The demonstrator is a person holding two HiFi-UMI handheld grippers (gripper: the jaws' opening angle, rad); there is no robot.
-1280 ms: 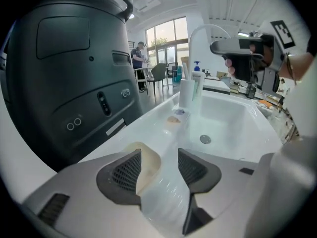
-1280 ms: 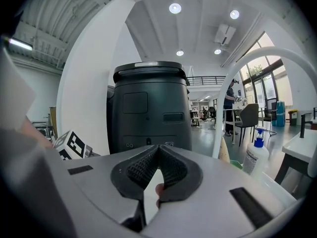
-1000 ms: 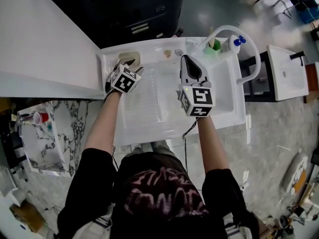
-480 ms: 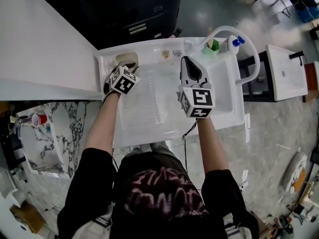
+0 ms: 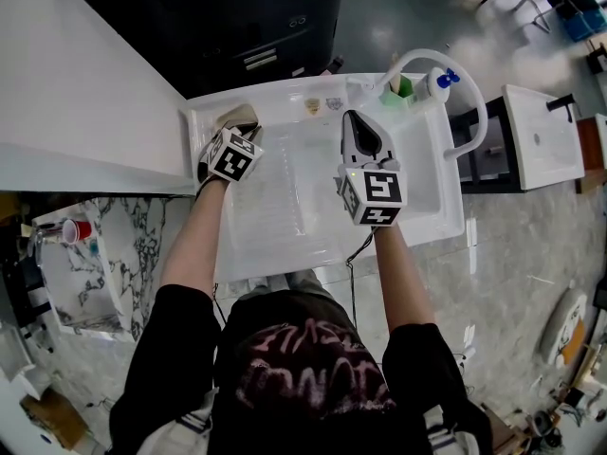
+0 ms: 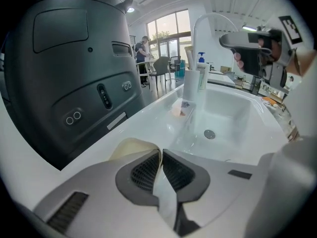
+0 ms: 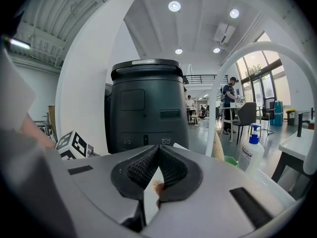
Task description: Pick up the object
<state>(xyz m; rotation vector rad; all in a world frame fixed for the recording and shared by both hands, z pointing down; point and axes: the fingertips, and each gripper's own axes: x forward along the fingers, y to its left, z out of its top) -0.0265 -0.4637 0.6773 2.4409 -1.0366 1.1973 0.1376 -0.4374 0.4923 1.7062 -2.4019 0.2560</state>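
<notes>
A thin beige sponge (image 5: 235,115) lies at the far left corner of the white sink unit (image 5: 313,245). My left gripper (image 5: 246,124) is on it with its jaws closing. In the left gripper view the sponge (image 6: 130,148) curls up at one edge, and that edge is pinched between the pads of the left gripper (image 6: 160,155). My right gripper (image 5: 354,116) hovers over the middle of the sink unit, shut and holding nothing. In the right gripper view the dark pads of the right gripper (image 7: 158,150) meet at their tips.
A white arched tap (image 5: 467,93), a soap bottle with a blue pump (image 5: 442,81) and a green holder (image 5: 404,87) stand at the far right. The basin (image 5: 422,183) lies below them. A large dark bin (image 5: 237,17) stands behind the sink. A white counter (image 5: 76,83) runs along the left.
The left gripper's jaws have closed on the sponge's edge and lifted that edge slightly. The right gripper has stayed where it was.
</notes>
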